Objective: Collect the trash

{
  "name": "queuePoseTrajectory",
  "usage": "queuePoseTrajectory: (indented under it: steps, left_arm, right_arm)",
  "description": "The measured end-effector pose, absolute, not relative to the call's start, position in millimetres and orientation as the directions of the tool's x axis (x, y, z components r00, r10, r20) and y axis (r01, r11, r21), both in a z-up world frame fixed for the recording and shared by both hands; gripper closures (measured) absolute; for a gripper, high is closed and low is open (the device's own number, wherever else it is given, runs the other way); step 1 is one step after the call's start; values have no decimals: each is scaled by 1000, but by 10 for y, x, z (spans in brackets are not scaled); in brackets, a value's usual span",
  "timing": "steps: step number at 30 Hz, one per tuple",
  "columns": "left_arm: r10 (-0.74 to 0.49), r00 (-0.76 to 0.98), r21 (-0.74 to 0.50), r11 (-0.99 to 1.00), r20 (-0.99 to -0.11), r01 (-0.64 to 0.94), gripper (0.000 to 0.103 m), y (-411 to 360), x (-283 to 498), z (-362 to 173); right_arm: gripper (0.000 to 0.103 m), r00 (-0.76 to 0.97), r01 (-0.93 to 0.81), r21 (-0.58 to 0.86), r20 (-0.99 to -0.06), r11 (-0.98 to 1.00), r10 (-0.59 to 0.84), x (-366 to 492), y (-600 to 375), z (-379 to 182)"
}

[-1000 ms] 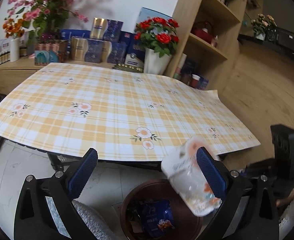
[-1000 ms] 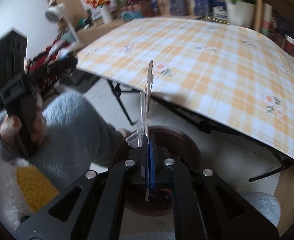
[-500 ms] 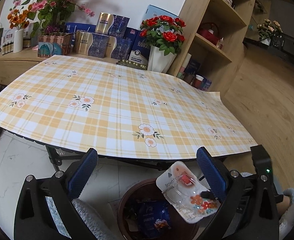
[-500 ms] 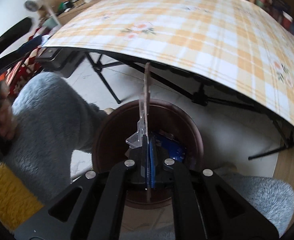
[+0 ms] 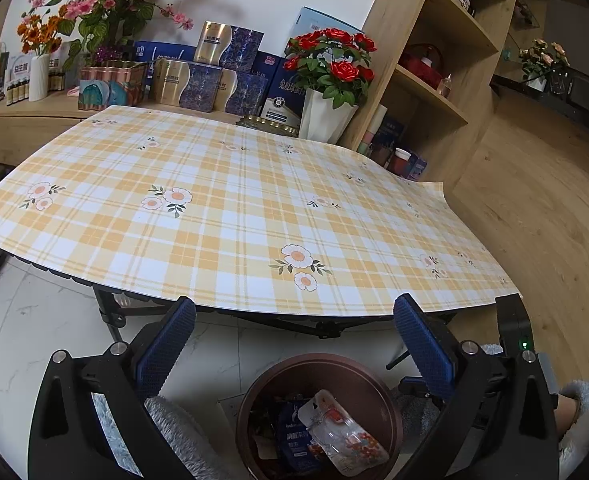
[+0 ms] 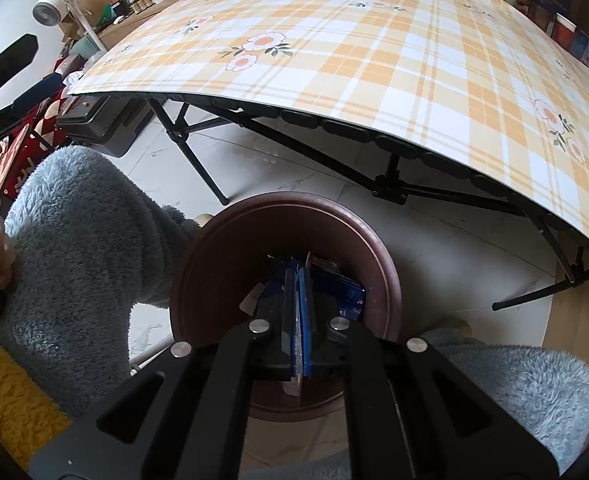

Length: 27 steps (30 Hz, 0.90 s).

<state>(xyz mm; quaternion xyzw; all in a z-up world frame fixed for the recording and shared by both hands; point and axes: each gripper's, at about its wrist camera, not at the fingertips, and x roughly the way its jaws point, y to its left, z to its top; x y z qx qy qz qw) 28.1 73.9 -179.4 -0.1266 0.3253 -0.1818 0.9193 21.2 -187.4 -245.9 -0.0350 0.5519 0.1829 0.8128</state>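
Left side first: our left gripper (image 5: 294, 344) hangs over the floor just in front of the yellow-and-white plaid floral tablecloth (image 5: 230, 208), its blue-padded fingers (image 5: 165, 350) spread wide with nothing between them, probably parked out of the way while the other hand does the drop. Below it, between the fingers in view, sits the round dark-brown plastic trash bin (image 5: 319, 364) on the white marble-look floor, tucked at the table's near edge so trash can go straight down. Inside: a blue foil snack pouch (image 5: 292, 436) and, on top, a clear plastic blister wrapper with red-orange print (image 5: 344, 434). On the right, our right gripper (image 6: 297, 280) points steeply down into the bin (image 6: 198, 280), fingers nearly together, pinching what looks like a thin edge of that wrapper (edge-on here, so hard to be sure). We judge the release is due now; wrapper is already within the rim.
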Motion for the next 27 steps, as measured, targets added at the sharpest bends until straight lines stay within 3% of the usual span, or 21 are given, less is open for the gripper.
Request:
queuePoseTrajectory:
  steps: [2, 4, 6, 9, 13, 18, 23, 27]
  left_arm:
    - [-417, 723, -351, 902, -552, 252, 6, 739, 279, -1794]
    - [-416, 723, -350, 902, -551, 252, 6, 745, 276, -1793]
    - [-415, 724, -351, 902, -551, 250, 6, 749, 274, -1791]
    - [-413, 725, -350, 903, -551, 248, 6, 758, 265, -1785]
    - [-406, 728, -343, 907, -553, 244, 6, 762, 251, -1777]
    - [-384, 731, -303, 920, -564, 249, 6, 710, 245, -1715]
    - [-369, 739, -248, 929, -564, 274, 6, 563, 287, -1518]
    - [-350, 784, -199, 937, -513, 288, 6, 425, 311, -1165]
  right_arm:
    - [86, 329, -330, 139, -910, 934, 252, 213, -1881, -2460]
    - [49, 346, -330, 136, -903, 934, 254, 200, -1886, -2425]
    - [24, 375, -335, 124, -892, 934, 253, 176, -1891, -2373]
    - [13, 396, -345, 109, -884, 932, 250, 152, -1879, -2324]
    - [6, 408, -335, 101, -881, 937, 241, 157, -1901, -2294]
    - [6, 448, -284, 122, -860, 951, 244, 187, -2049, -2129]
    - [6, 556, -201, 134, -800, 970, 226, 239, -2278, -1707]
    - [6, 644, -166, 116, -740, 979, 197, 296, -2392, -1200]
